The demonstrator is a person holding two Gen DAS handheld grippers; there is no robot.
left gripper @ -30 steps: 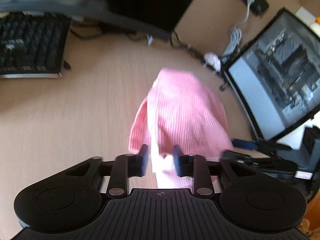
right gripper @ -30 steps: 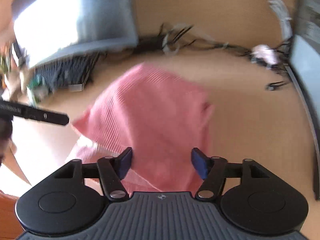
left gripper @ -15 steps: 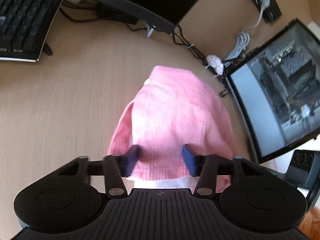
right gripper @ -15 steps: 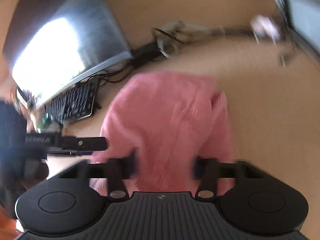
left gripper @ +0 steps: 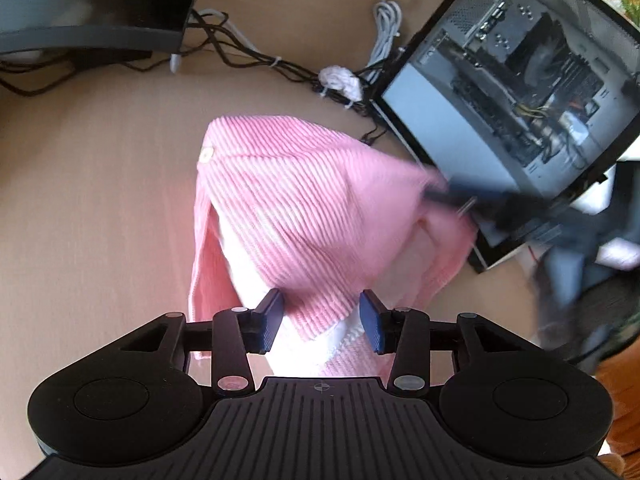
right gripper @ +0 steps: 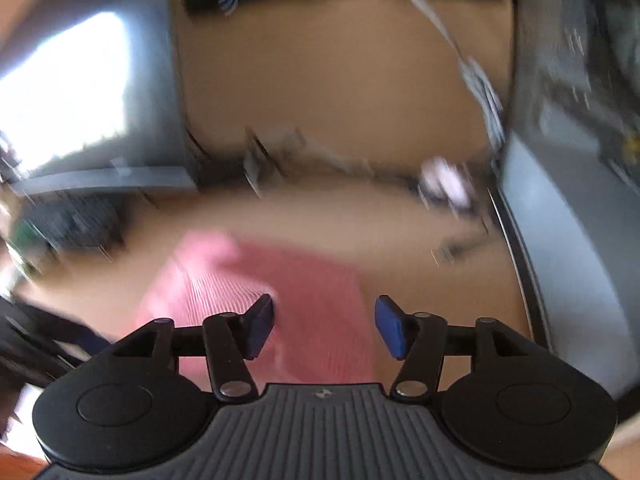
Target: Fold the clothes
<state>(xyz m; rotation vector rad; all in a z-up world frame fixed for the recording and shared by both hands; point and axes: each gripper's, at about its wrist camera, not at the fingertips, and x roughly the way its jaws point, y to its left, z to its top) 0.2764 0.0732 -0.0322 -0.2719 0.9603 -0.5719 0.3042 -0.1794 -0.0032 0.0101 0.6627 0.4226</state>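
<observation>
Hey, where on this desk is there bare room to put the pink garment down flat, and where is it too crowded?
Bare desk lies left of the pink garment, below the monitor. Crowded: cables along the back and the open computer case on the right, close against the cloth.

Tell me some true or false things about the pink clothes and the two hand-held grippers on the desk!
1. The pink garment lies on a wooden desk. True.
2. The left hand-held gripper is clamped tight on the cloth. False: its jaws stand apart, with the garment's edge between them but not pinched.
3. The right hand-held gripper is open. True.
4. The garment is plain and smooth. False: it has a ribbed, striped texture.
5. A glass-sided computer case stands to the right of the garment in the left wrist view. True.
6. The garment covers a keyboard. False: it rests on bare desk, with cables behind it.
</observation>
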